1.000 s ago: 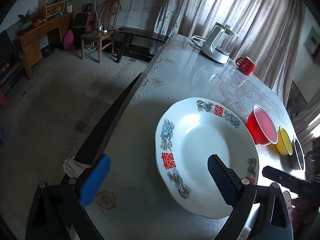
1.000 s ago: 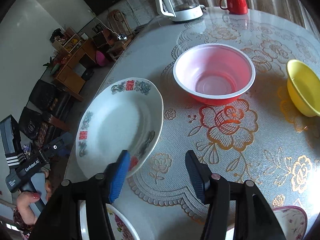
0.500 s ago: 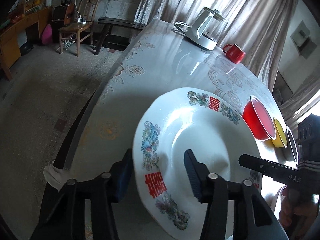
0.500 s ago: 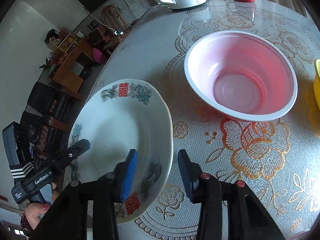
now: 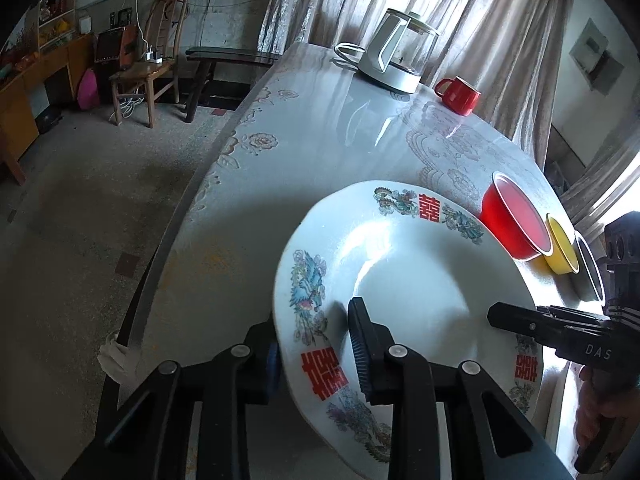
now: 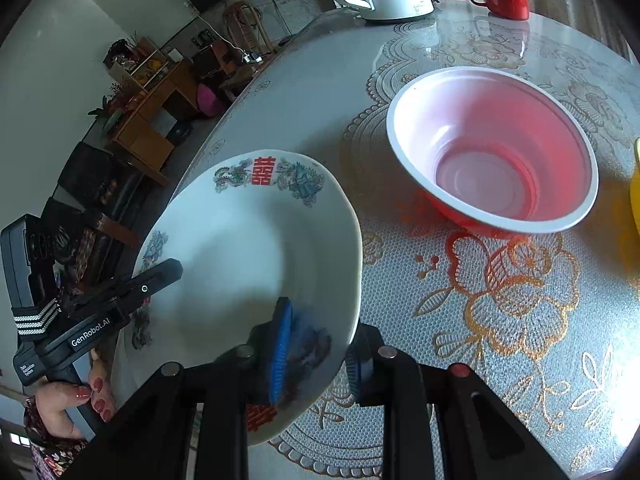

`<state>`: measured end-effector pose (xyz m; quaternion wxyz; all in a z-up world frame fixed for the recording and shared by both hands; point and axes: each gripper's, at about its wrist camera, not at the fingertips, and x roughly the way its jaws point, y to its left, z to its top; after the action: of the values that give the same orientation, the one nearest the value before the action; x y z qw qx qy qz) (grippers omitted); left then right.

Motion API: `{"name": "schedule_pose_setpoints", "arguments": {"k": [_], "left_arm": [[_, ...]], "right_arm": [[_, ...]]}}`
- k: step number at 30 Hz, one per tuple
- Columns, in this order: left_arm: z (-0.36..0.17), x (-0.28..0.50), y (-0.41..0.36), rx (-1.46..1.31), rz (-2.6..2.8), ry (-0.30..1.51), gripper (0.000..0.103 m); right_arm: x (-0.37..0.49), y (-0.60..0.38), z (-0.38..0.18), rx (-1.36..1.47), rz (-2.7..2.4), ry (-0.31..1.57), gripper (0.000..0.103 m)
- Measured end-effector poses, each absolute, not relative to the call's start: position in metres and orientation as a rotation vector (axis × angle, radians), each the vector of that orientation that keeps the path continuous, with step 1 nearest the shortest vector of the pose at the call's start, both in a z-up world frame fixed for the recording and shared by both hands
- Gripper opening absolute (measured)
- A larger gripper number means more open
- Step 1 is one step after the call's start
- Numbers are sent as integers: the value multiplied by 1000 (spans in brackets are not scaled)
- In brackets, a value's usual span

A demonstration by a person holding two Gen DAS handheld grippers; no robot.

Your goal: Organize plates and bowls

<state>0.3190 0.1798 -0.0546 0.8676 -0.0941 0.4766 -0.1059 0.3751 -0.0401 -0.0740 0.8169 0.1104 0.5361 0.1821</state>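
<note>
Both grippers, left (image 5: pixel 316 344) and right (image 6: pixel 320 354), are closing on opposite rims of the plate (image 5: pixel 420 292), which sits near the table (image 5: pixel 320 128) edge; bowls (image 6: pixel 492 152) at two o'clock wait unsorted.

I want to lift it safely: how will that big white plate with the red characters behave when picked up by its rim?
The plate looks glazed ceramic, so probably stiff, fairly heavy and breakable. Its glossy rim may slip in the closing left claw and right claw, which straddle opposite edges.
</note>
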Motion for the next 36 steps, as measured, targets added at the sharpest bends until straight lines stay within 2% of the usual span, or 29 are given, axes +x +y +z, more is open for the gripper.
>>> {"name": "schedule_pose_setpoints", "arguments": {"k": [18, 36], "left_arm": [[-42, 282, 138, -202, -314, 969, 30], [20, 209, 67, -207, -476, 824, 30]], "right_arm": [[324, -74, -45, 151, 387, 1037, 23], [231, -140, 13, 157, 354, 829, 23]]}}
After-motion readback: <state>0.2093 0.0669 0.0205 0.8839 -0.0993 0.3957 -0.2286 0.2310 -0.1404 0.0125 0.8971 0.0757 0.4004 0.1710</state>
